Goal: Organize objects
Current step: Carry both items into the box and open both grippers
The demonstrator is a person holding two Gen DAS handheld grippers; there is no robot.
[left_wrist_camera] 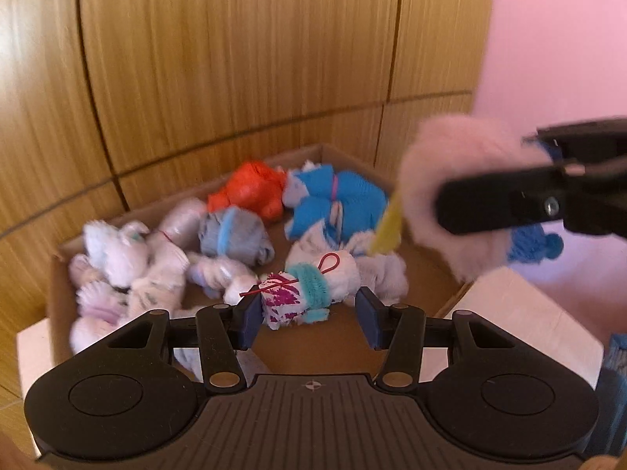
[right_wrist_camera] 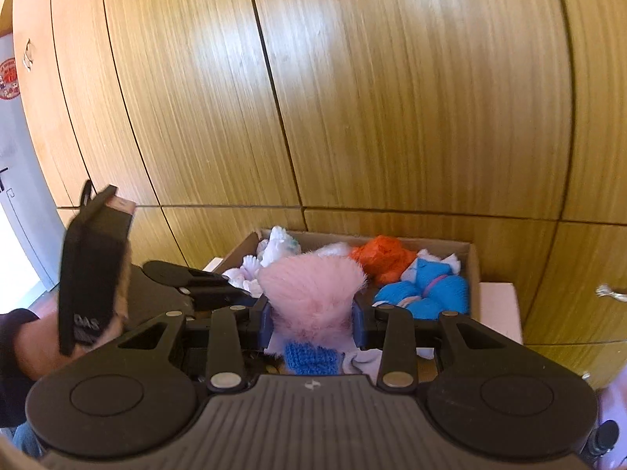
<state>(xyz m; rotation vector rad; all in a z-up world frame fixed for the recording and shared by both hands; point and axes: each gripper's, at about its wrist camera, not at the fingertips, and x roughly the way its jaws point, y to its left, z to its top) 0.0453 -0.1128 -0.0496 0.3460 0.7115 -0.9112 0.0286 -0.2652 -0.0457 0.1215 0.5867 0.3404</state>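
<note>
**Pink fluffy bundle held over the sock box**

The right gripper [right_wrist_camera: 312,315] had its blue pads pressed tight against both sides of a pink fluffy bundle [right_wrist_camera: 313,290], which bulged up and forward from between them. A blue knitted piece [right_wrist_camera: 309,357] hung just under the bundle, on the near side of the pads. Seen from the left wrist, the same bundle [left_wrist_camera: 450,180] hung blurred above the right-hand rim of the cardboard box [left_wrist_camera: 431,270], with a yellow strip [left_wrist_camera: 388,223] dangling beneath it toward the box.

The left gripper [left_wrist_camera: 309,315] stood partly open, its pads apart. A white roll with purple print and a teal fuzzy band [left_wrist_camera: 303,293] lay in the box just ahead of the gap between the pads; the left pad sat right at the roll's edge, though whether it touched could not be told, while the right pad stood clear of it. A thin red loop [left_wrist_camera: 327,264] rested on top of that roll.

Further ahead of the left gripper, the box held an orange bundle [left_wrist_camera: 250,192] at the far wall, a bright blue bundle [left_wrist_camera: 333,203] to its right, and a grey-and-blue bundle [left_wrist_camera: 231,239] nearer the middle. To the left of the gripper a heap of white and pale lilac bundles [left_wrist_camera: 129,270] filled that end of the box. The box stood on a white surface [left_wrist_camera: 525,325] before wooden panels [left_wrist_camera: 235,58].
</note>
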